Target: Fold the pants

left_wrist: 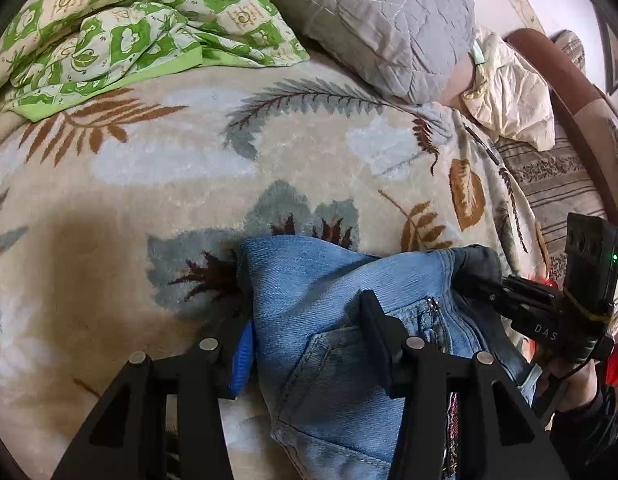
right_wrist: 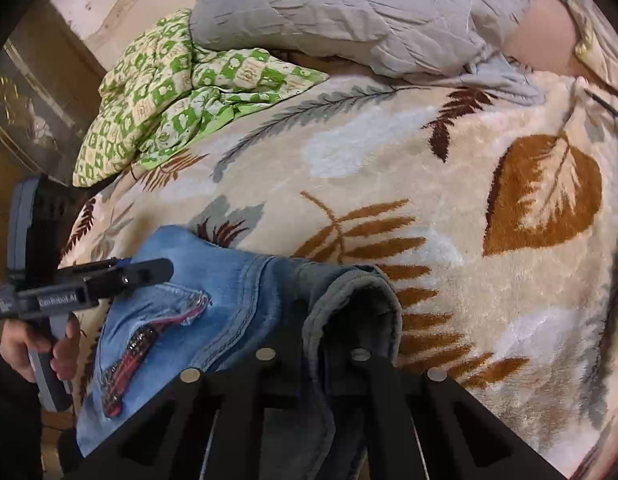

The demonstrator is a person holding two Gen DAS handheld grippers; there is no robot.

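Observation:
The pants are light blue denim jeans (left_wrist: 329, 340), bunched over the near edge of a leaf-patterned blanket (left_wrist: 189, 184). In the left wrist view my left gripper (left_wrist: 305, 332) is shut on a fold of the jeans beside a back pocket. My right gripper (left_wrist: 481, 276) shows there at the right, clamped on the dark waistband end. In the right wrist view the jeans (right_wrist: 213, 304) show a red embroidered patch, my right gripper (right_wrist: 321, 344) is shut on the grey-blue waistband fold, and the left gripper (right_wrist: 149, 270) grips the denim at the left.
A green and cream checked quilt (left_wrist: 121, 36) lies crumpled at the far left. A grey quilted pillow (left_wrist: 389, 20) lies at the back. A cream cloth (left_wrist: 509, 96) and a striped seat with a brown frame (left_wrist: 561, 184) are at the right.

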